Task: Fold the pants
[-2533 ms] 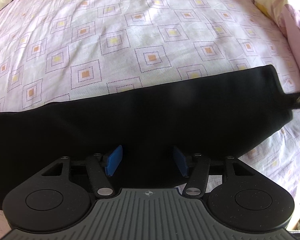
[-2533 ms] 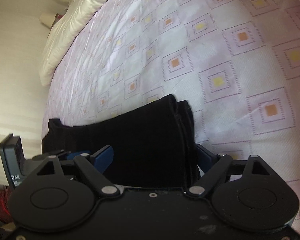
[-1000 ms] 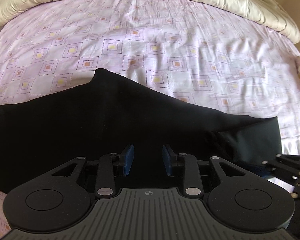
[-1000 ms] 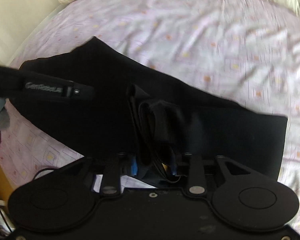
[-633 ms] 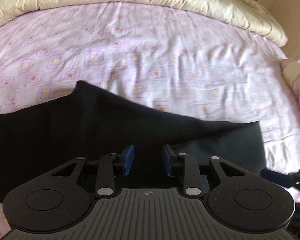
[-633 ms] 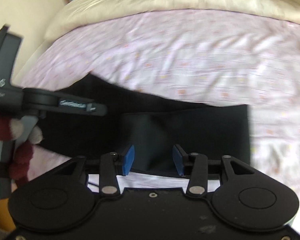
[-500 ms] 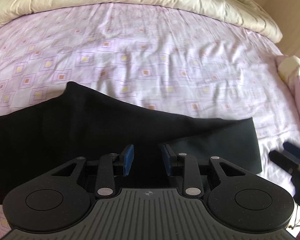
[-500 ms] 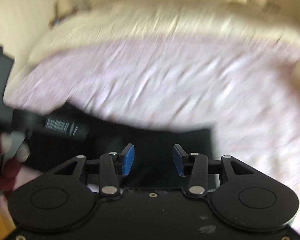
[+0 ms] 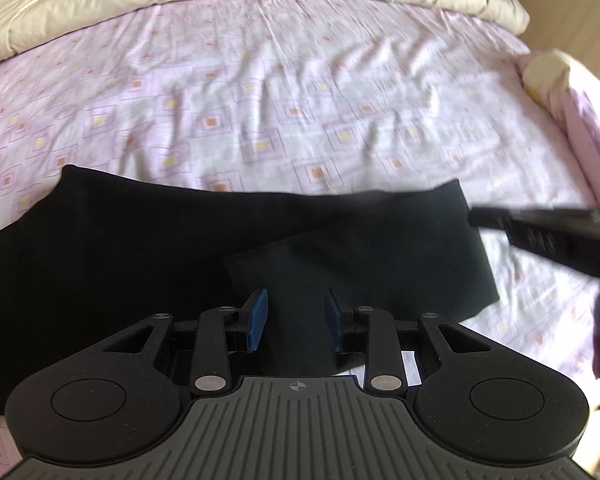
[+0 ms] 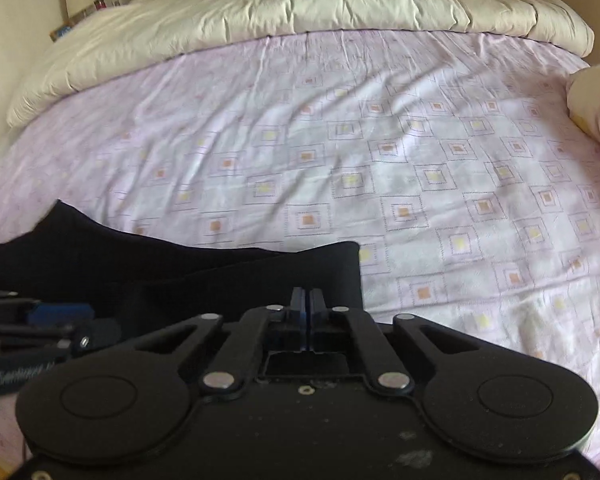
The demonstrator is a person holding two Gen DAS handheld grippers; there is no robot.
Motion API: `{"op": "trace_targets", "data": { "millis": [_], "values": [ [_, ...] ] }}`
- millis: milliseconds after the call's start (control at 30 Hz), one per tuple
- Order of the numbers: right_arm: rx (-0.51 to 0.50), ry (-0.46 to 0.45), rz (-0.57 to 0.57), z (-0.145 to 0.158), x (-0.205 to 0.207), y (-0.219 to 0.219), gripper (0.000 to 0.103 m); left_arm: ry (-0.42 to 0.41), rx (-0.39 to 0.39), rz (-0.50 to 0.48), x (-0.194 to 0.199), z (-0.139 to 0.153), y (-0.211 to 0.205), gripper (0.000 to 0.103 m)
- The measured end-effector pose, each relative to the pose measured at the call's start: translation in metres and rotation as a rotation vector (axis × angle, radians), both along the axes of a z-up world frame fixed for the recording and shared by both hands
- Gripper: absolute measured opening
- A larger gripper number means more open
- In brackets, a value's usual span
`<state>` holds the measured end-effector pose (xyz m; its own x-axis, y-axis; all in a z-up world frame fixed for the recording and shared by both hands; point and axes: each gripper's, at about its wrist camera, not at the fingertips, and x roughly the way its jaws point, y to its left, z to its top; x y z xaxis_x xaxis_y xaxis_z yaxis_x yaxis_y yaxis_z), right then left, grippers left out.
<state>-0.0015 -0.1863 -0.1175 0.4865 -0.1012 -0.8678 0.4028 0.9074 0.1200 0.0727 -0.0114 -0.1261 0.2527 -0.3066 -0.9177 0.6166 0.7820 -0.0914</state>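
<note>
- Left tongs [image 9: 296, 314] sit low in the left wrist view, blue pads [image 9: 257, 314] apart with a clear gap, gripping nothing.
- Black cloth fills that gap; the pictures do not tell me whether the pads touch it or hang just above it.
- Right tongs [image 10: 309, 308] show their two blue pads pressed flat together in the right wrist view, with nothing visible between them.
- Those closed tips point at the right end of the pants, near its outer edge; I cannot tell whether they touch the cloth.
- The black pants [image 9: 180, 236] lie flat along the near side of the bed, stretched from left to right.
- At their right end a layer of the cloth is folded back on top of the rest [image 9: 360, 252], its rounded edge lying just ahead of my left tongs.
- In the right wrist view the pants [image 10: 220, 276] reach from the left border to a squared end just ahead of the closed tips.
- The bed sheet [image 9: 300, 100] is pale pink with a print of small squares and is lightly wrinkled.
- A cream duvet [image 10: 300, 4] is bunched along the far side of the bed.
- A blurred dark bar, part of my right tool [image 9: 560, 232], crosses the right edge of the left wrist view, just beside the right end of the pants.
</note>
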Motion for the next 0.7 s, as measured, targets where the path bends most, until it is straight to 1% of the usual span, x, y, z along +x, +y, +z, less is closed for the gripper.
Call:
{"op": "trace_targets", "data": {
  "millis": [133, 233, 267, 333, 400, 500, 567, 600, 700],
  "values": [
    [-0.005, 0.042, -0.007, -0.022, 0.018, -0.017, 0.004, -0.009, 0.061, 0.005, -0.002, -0.015, -0.007, 0.031],
    [-0.005, 0.12, 0.004, -0.043, 0.031, -0.026, 0.003, 0.022, 0.121, 0.006, 0.001, -0.035, -0.01, 0.031],
    [-0.006, 0.143, 0.019, -0.05, 0.034, -0.028, 0.003, 0.019, 0.125, -0.003, 0.001, -0.039, -0.011, 0.031],
    [-0.018, 0.145, 0.049, -0.056, 0.036, -0.028, 0.003, 0.017, 0.133, -0.029, 0.003, -0.04, -0.017, 0.03],
    [-0.017, 0.145, 0.064, -0.053, 0.036, -0.03, 0.003, 0.037, 0.137, -0.021, 0.008, -0.039, -0.019, 0.03],
    [0.013, 0.097, 0.044, -0.039, 0.025, -0.036, 0.005, 0.078, 0.109, 0.026, 0.014, -0.033, -0.013, 0.03],
    [0.039, 0.058, 0.053, -0.025, 0.011, -0.036, 0.009, 0.067, 0.082, 0.072, 0.014, -0.022, -0.006, 0.03],
    [0.047, 0.044, 0.063, -0.019, 0.004, -0.035, 0.009, 0.052, 0.07, 0.092, 0.013, -0.016, -0.002, 0.03],
    [0.064, 0.037, 0.107, -0.011, -0.018, -0.026, 0.009, 0.027, 0.042, 0.149, 0.007, -0.001, 0.012, 0.03]
  ]
}}
